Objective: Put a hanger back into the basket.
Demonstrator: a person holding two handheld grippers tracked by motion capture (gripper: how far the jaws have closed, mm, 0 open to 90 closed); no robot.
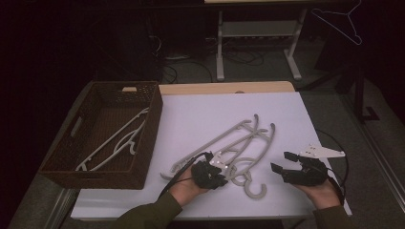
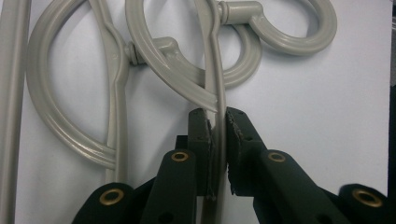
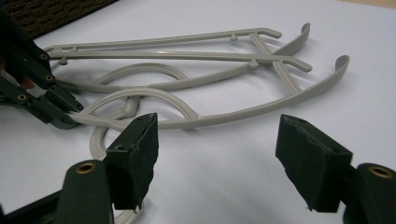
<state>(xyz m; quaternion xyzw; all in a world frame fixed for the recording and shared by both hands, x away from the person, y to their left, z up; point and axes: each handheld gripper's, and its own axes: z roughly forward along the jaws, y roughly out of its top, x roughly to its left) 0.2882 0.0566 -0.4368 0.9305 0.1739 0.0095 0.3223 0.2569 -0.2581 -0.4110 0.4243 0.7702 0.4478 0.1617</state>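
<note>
Under the left gripper (image 2: 217, 135) a hanger (image 2: 215, 70) bar sits pinched, running straight ahead; right gripper (image 1: 285, 162) spread, apart.

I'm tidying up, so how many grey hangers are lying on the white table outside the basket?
2, overlapping on the white sheet: the held hanger sits pinched in the left gripper jaws, and the other hanger lies beside it. None seems hidden.
</note>
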